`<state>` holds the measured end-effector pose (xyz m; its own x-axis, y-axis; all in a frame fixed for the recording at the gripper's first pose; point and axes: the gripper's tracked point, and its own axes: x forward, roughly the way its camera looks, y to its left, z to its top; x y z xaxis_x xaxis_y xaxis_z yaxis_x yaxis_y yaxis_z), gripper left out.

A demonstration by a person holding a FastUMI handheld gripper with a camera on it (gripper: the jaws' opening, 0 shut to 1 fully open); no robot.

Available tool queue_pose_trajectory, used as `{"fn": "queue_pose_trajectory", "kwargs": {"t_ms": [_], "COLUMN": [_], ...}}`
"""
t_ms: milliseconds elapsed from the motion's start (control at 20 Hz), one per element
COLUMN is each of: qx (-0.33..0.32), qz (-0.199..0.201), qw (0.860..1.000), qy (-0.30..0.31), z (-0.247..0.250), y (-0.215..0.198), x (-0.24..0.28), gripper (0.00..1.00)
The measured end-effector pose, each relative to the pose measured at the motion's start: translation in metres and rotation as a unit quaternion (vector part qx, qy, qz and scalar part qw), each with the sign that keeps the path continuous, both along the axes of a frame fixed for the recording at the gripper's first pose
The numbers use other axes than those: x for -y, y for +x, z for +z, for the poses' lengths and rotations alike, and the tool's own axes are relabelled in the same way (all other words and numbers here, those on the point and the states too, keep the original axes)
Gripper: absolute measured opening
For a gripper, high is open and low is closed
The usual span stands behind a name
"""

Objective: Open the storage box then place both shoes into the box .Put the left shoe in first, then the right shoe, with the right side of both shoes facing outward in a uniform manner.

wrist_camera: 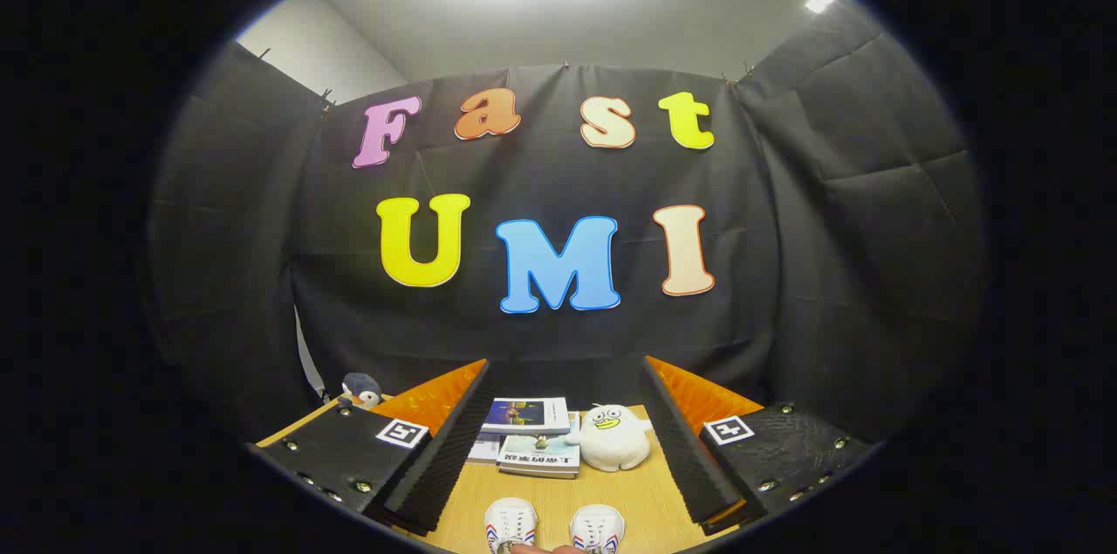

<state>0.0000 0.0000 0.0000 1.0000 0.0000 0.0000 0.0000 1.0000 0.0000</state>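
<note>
Between my wide jaws: two white shoes (553,528) on the tabletop (637,502)
Beyond them I see stacked books (532,436); a plush duck (613,436) just beside.

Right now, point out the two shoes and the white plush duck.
Left-hand shoe (510,523), gripper view, on its laced toe.
Right-hand shoe (597,528), gripper view, on its toe.
White plush duck (613,439), gripper view, on its belly.

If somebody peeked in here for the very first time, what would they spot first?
Probably the white duck plush toy, sitting on the wooden table between the gripper's open fingers, right beside a stack of books. Next come the two white shoes, side by side on the table nearer than the books, with nothing gripped. A small penguin plush peeks up at the far corner beyond one finger.
</note>
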Motion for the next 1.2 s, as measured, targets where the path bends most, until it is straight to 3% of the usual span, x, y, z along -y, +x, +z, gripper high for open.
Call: {"fn": "queue_pose_trajectory", "kwargs": {"t_ms": [600, 1200], "qx": [-0.009, -0.035], "qz": [-0.005, 0.007], "qw": [1.0, 0.999], "qy": [0.016, 0.016], "z": [-0.012, -0.036], "y": [0.014, 0.022], "x": [0.029, 0.003], "gripper": [0.99, 0.99]}}
